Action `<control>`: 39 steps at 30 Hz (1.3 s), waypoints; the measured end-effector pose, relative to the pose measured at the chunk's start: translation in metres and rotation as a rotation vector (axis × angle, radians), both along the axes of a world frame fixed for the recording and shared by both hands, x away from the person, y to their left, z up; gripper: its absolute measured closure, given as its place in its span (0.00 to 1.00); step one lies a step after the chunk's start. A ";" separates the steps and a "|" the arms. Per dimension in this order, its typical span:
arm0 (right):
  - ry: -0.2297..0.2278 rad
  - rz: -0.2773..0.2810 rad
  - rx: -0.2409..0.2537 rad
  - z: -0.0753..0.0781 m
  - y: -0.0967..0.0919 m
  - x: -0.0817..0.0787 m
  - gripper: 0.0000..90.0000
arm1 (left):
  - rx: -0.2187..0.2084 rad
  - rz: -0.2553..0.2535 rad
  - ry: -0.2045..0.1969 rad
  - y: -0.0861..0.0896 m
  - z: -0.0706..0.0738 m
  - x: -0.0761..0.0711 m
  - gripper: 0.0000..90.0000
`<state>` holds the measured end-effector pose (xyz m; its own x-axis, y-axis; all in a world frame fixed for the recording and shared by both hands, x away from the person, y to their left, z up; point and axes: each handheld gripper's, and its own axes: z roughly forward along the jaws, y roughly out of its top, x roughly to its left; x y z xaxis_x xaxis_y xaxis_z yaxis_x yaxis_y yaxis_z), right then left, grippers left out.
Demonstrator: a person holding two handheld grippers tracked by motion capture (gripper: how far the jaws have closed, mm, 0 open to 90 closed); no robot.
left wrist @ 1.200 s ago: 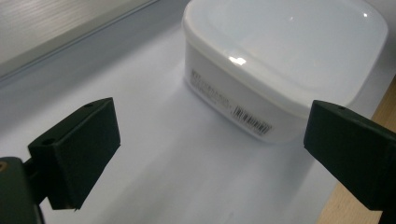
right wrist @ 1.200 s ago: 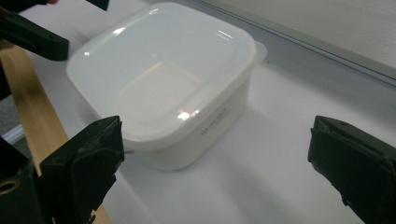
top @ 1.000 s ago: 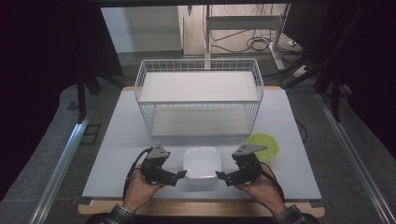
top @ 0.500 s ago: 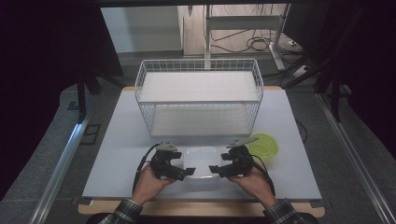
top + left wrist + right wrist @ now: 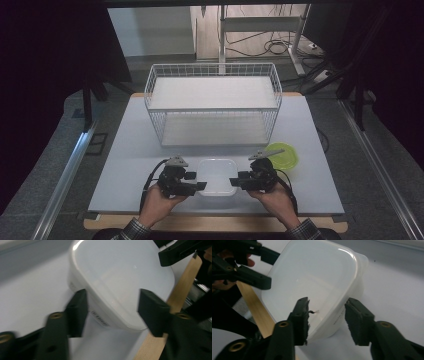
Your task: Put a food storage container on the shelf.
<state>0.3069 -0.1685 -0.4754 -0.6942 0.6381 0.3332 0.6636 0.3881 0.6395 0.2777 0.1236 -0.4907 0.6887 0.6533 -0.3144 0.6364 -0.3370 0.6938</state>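
Note:
A white, empty plastic container (image 5: 217,176) sits near the table's front edge, between the two grippers. My left gripper (image 5: 200,186) is open at its left end. In the left gripper view (image 5: 113,312), one jaw stands outside the container's (image 5: 120,277) wall and the other over its inside. My right gripper (image 5: 234,182) is open at the container's right end. In the right gripper view (image 5: 329,317) its jaws straddle the container's (image 5: 312,280) wall the same way. Neither pair of jaws presses on the wall.
A white wire basket (image 5: 212,102) with two shelves stands at the back middle of the table. A lime-green bowl (image 5: 282,155) lies just right of the right gripper. The table's wooden front edge (image 5: 182,287) runs close to the container.
Both grippers have moved inward from either side, and their open jaws now reach over the container's two ends. The container has not moved.

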 end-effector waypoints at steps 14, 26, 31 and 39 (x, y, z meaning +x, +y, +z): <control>0.012 -0.103 0.076 0.003 -0.006 -0.004 0.82 | -0.062 0.123 0.016 0.006 0.006 -0.004 0.78; -0.124 -0.109 0.049 0.007 -0.004 -0.006 0.87 | -0.074 0.152 -0.026 0.007 0.006 -0.001 0.87; -0.143 -0.105 0.075 0.015 -0.005 -0.003 0.87 | -0.077 0.151 -0.054 0.008 0.017 0.001 0.87; -0.175 -0.101 0.093 0.031 -0.004 0.003 0.87 | -0.072 0.148 -0.103 0.010 0.039 0.009 0.87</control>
<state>0.3102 -0.1730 -0.4443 -0.6808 0.6794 0.2738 0.5719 0.2595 0.7782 0.2870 0.1340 -0.4519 0.6176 0.7281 -0.2972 0.5999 -0.1918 0.7767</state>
